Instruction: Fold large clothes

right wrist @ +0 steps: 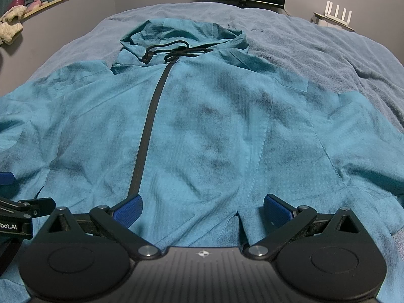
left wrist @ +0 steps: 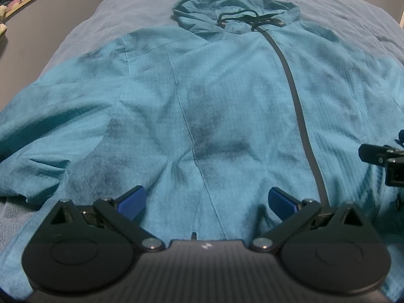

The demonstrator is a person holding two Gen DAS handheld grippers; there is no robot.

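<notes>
Left wrist view: my left gripper (left wrist: 206,199) has its jaws spread wide, nothing between the blue pads (left wrist: 132,202). My right gripper (right wrist: 202,205) is the same, released and empty. Both hover low over the hem end.

The teal thin ripstop hooded jacket (left wrist: 227,106) lies front-up, spread flat on the grey-blue fleece bed cover (right wrist: 315,43); hood (right wrist: 181,35) at 12 o'clock, hem at 6 o'clock, sleeves out toward 9 and 3 o'clock. Dark zip strip (right wrist: 149,123) is closed, running from collar to hem.

Handling judgement: light, limp, probably slick shell fabric; it should slide on itself and hold no crease. The zip line is likely the only stiffer part. The black drawcord (right wrist: 174,50) lies loose and may snag.

Grip plan: pinch at seamed edges, hem corners or sleeve cuffs, taking both layers.
</notes>
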